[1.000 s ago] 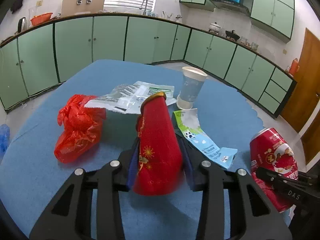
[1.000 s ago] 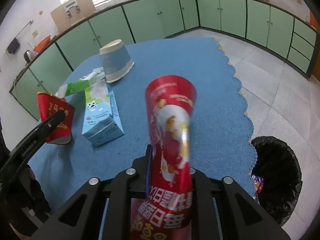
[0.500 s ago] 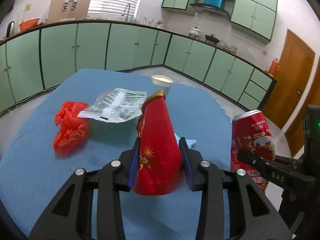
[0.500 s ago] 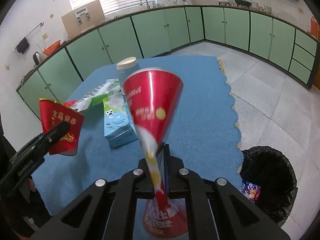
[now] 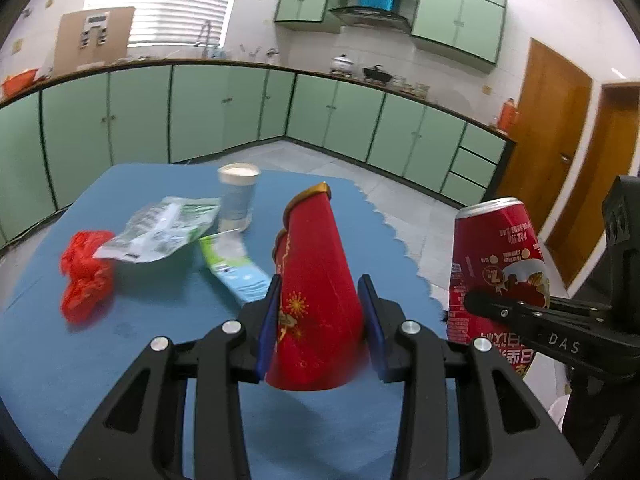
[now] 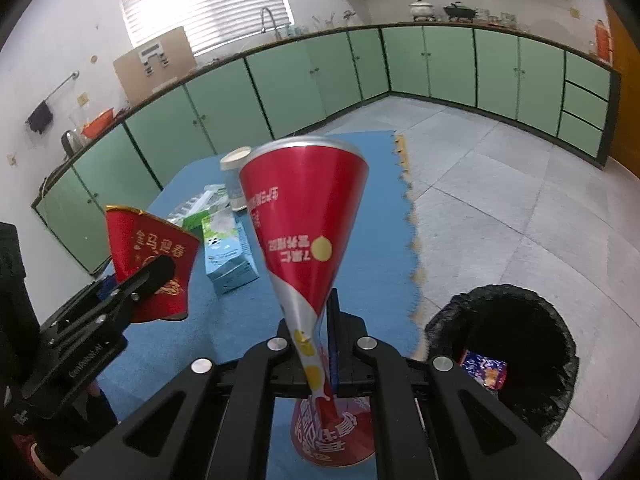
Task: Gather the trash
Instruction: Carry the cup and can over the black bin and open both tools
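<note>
My left gripper (image 5: 319, 312) is shut on a crushed red paper cup with gold trim (image 5: 312, 248), held above the blue table (image 5: 120, 360). That cup (image 6: 152, 240) also shows at the left of the right wrist view. My right gripper (image 6: 326, 320) is shut on a red drink can (image 6: 304, 216), pinched flat at the waist between the jaws. The same can (image 5: 496, 248) appears at the right of the left wrist view. On the floor beyond the table's right edge stands a black-lined trash bin (image 6: 440, 328).
On the table lie a red plastic bag (image 5: 86, 272), a clear green-printed wrapper (image 5: 160, 232), a white-lidded paper cup (image 5: 238, 196) and a blue milk carton (image 5: 236, 264). A colourful wrapper (image 6: 482, 368) sits in the bin. Green cabinets line the walls.
Both grippers rose and swung right, toward the table's edge and the bin. The right jaws squeezed the can from round to flat. The cup stayed in the left grip.
</note>
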A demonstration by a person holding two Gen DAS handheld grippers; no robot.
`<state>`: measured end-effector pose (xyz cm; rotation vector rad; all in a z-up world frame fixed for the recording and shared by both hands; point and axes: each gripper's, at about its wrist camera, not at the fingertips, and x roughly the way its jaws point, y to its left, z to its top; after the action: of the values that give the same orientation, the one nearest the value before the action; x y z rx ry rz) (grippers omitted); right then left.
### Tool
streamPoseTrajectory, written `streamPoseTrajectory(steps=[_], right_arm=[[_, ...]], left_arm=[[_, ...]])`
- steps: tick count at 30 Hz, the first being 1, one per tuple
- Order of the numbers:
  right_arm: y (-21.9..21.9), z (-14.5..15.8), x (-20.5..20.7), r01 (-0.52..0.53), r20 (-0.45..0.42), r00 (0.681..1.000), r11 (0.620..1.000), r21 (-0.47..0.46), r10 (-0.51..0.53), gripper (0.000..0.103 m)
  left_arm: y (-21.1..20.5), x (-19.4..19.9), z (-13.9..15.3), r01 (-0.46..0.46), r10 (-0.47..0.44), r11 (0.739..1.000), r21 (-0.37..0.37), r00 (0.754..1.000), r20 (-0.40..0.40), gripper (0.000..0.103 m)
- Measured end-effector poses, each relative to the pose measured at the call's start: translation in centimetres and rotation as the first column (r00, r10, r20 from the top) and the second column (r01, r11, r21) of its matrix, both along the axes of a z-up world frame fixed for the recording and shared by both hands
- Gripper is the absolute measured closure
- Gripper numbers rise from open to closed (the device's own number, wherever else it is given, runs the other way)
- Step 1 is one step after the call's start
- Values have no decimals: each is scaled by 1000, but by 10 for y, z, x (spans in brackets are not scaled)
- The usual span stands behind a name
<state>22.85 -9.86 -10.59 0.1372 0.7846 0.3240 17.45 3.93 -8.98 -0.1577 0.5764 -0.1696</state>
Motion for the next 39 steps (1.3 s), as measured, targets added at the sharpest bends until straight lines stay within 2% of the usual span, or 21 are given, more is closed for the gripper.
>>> streamPoseTrajectory(steps=[9, 20, 30, 39], right_arm=[[-51, 8, -18, 111, 17, 994, 994, 0, -111, 98], [-115, 4, -34, 249, 19, 969, 968, -19, -248, 98], [-180, -27, -28, 360, -41, 932, 933, -19, -361, 98], [-215, -50, -13, 389, -87, 917, 921, -25, -390, 97]], left_arm=[[-52, 3, 3, 112, -112, 994, 9, 994, 15, 67], [-130, 8, -9, 266, -266, 964, 23, 964, 9, 67], [-197, 28, -30, 376, -375, 926, 18, 926, -31, 67], [-241, 53, -48, 424, -422, 906, 16, 904, -68, 65]])
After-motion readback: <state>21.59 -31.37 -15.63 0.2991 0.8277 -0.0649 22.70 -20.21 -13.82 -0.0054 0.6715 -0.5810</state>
